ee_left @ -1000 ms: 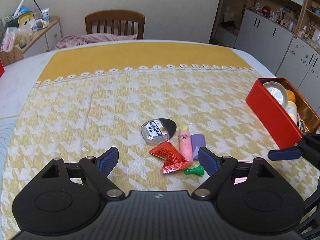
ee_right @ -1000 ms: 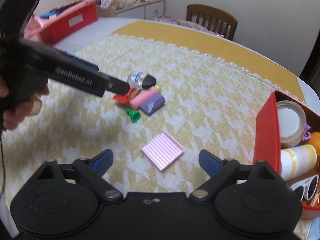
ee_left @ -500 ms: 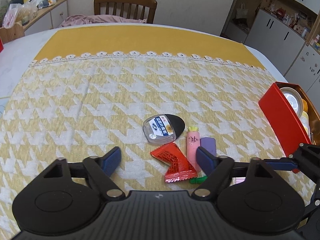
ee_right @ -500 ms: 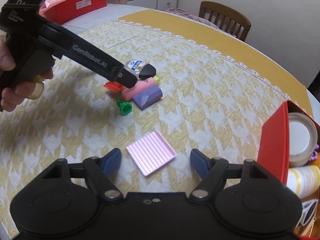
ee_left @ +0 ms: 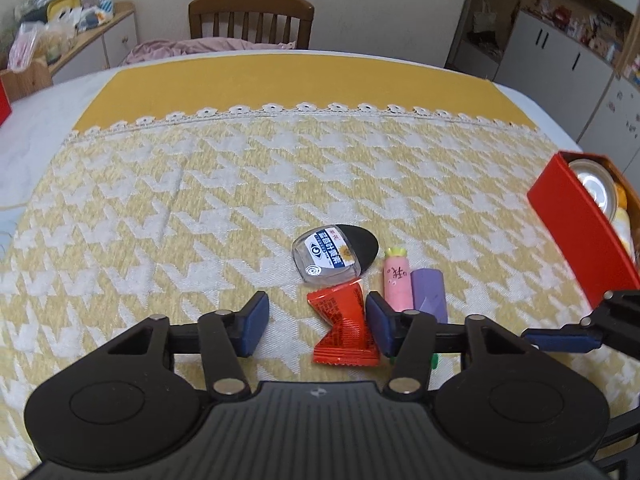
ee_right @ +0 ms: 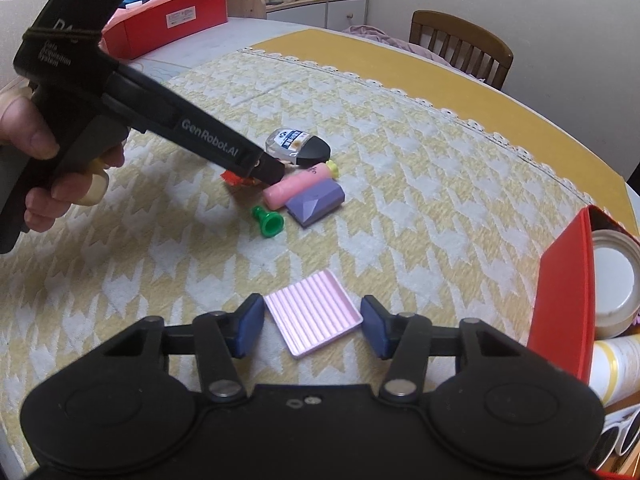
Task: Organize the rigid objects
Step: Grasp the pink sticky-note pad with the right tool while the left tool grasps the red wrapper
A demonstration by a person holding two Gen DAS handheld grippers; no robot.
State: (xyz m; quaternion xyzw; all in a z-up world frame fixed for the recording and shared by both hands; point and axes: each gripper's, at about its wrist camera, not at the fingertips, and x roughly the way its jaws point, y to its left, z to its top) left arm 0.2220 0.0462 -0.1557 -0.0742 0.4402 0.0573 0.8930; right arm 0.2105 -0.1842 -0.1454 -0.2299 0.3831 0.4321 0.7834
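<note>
Six loose objects lie on the bench: one red sachet point(ee_left: 346, 326), one eye-drop case point(ee_left: 334, 254), one pink tube point(ee_left: 397, 280), one purple block point(ee_left: 429, 290), one green peg point(ee_right: 268, 221), one pink ribbed tray point(ee_right: 314, 316). Left hand-held gripper point(ee_left: 316, 324) is closing around the sachet, right hand-held gripper point(ee_right: 314, 325) around the tray; neither is clamped.

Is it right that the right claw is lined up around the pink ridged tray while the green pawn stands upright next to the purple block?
Not quite. The green pawn lies on its side, not upright, as the right wrist view shows. The rest holds: it is next to the purple block, and the right claw, jaws closing, has the pink ridged tray between its pads, not yet pressed.
</note>
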